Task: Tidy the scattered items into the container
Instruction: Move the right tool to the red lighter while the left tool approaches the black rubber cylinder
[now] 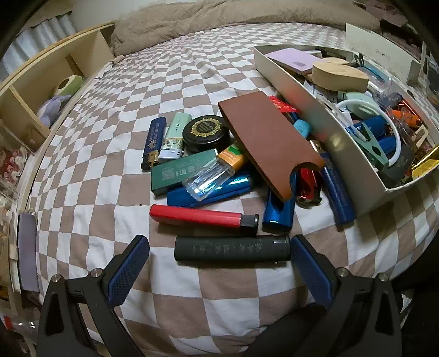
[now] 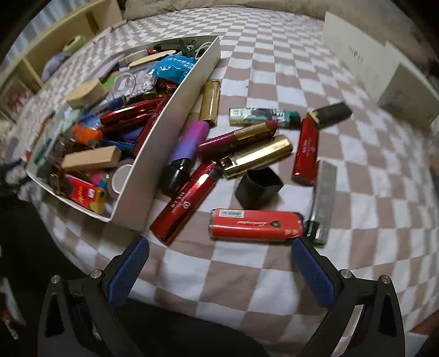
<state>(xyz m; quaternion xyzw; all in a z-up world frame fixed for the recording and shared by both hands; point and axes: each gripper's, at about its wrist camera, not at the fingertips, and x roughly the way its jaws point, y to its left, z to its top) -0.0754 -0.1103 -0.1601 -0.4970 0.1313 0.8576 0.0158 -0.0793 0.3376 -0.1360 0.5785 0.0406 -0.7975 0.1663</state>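
A white cardboard box (image 1: pixel 318 120) (image 2: pixel 153 153) full of small items sits on the checkered bedspread. In the left wrist view, scattered lighters lie left of it: a black lighter (image 1: pixel 231 248) lies crosswise just ahead of my open left gripper (image 1: pixel 219 252), with a red lighter (image 1: pixel 203 216) behind it, then blue ones, a black round tin (image 1: pixel 206 133) and a brown sleeve (image 1: pixel 267 142). In the right wrist view my right gripper (image 2: pixel 221 255) is open and empty, just short of a red lighter (image 2: pixel 256 225). More red, gold and purple lighters and a black cap (image 2: pixel 259 186) lie beyond.
A wooden shelf (image 1: pixel 46 79) with soft items stands at the left of the bed. A rumpled beige blanket (image 1: pixel 219 13) lies at the far end. White cards or boxes (image 2: pixel 384 74) stand at the right. The bed's near edge drops off just under both grippers.
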